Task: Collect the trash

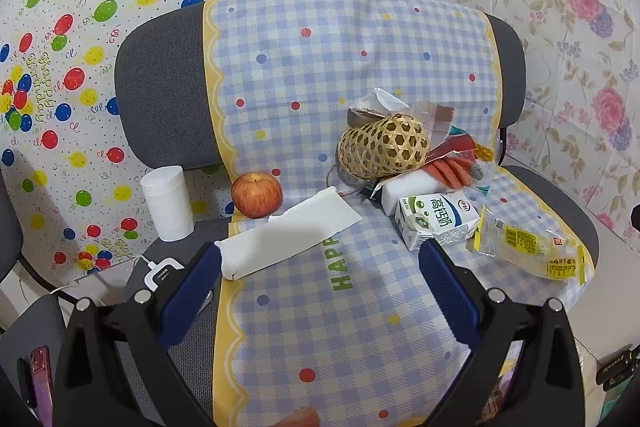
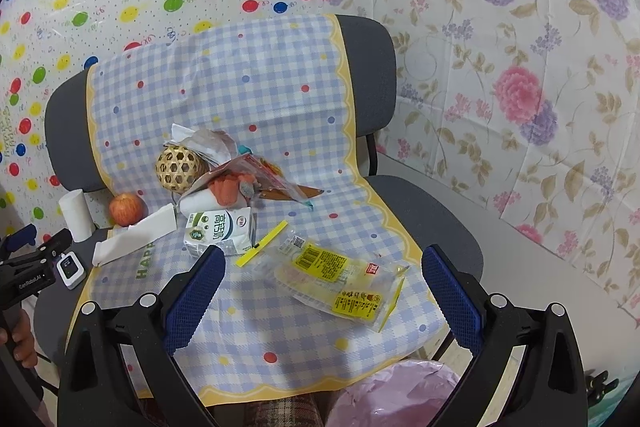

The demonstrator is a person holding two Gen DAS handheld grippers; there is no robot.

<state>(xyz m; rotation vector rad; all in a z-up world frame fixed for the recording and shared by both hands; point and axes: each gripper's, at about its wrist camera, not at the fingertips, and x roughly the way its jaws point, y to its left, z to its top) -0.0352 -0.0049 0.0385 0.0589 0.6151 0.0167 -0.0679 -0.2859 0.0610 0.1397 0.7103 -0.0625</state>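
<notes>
Trash lies on a checked cloth over a grey chair seat. A yellow clear wrapper (image 2: pixel 336 281) lies just ahead of my open right gripper (image 2: pixel 320 271), with a torn yellow strip (image 2: pixel 262 238) beside it. The milk carton (image 1: pixel 436 217) (image 2: pixel 220 229) stands by the right finger of my open left gripper (image 1: pixel 320 263). A white paper piece (image 1: pixel 288 235) (image 2: pixel 136 233) rests near its left finger. Crumpled plastic and orange wrappers (image 1: pixel 448 163) (image 2: pixel 240 183) pile behind the carton. The wrapper (image 1: pixel 528 247) also shows in the left wrist view.
A woven bamboo ball (image 1: pixel 384 147) (image 2: pixel 178 169), a red apple (image 1: pixel 256 195) (image 2: pixel 126 209) and a white paper roll (image 1: pixel 168 203) sit on the seat. A small white device (image 2: pixel 70 269) lies at the left edge. A pink bag (image 2: pixel 392 395) hangs below the chair front.
</notes>
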